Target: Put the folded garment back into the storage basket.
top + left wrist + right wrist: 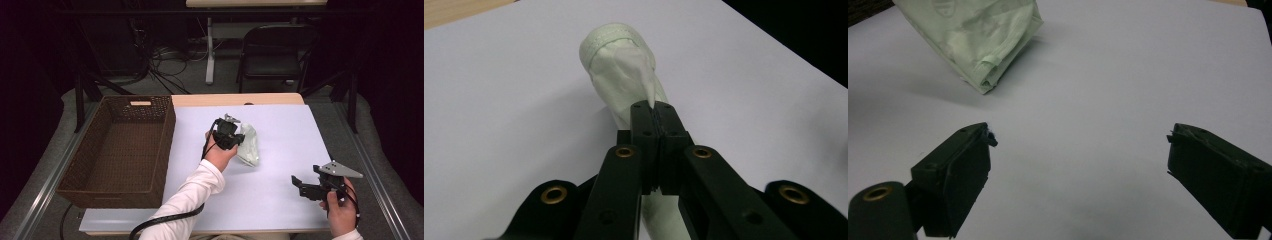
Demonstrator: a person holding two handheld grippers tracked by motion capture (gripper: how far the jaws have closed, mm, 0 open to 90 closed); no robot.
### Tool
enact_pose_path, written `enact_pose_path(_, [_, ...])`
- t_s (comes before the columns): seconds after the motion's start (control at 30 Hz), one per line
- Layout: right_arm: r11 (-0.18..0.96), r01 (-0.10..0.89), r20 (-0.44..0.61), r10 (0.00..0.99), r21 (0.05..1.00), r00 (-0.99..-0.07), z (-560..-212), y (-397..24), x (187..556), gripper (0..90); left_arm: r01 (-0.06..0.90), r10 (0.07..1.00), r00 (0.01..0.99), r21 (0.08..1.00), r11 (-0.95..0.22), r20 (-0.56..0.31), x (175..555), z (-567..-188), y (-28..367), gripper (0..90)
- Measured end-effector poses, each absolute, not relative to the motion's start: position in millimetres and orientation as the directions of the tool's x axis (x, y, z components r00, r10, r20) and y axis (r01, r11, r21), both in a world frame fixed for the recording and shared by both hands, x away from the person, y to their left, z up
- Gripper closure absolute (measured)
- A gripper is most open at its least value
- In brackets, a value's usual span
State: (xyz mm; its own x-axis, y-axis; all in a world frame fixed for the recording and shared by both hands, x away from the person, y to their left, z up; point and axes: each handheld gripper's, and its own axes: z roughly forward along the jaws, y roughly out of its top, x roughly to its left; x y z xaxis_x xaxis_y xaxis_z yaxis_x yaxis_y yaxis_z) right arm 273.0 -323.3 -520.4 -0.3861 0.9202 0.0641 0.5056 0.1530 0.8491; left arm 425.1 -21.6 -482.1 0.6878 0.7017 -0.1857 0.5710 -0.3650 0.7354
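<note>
Left of the white mat sits your brown woven basket [117,150]; mid-mat, your left gripper [655,117] pinches a fold of the pale green plastic pouch [621,70]. Your right gripper [1078,145] hovers wide open, gripping nothing.

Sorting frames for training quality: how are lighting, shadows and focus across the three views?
High view: white table sheet evenly lit, room behind dark, the pale green bag soft in detail. Left gripper view: left gripper near the lens, slightly soft; the bag sharper. Right gripper view: right gripper jaws dark and blurred, the bag casts a soft shadow.
</note>
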Motion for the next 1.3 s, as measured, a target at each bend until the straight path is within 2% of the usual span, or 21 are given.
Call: enact_pose_path(1.3, [0.153,0.504,0.058,0.924,0.85,-0.378,-520.5,-324.2,273.2,10.1,0.528,0.73,0.67,0.778,-0.341,-0.135,423.0,-431.5,18.0,89.2])
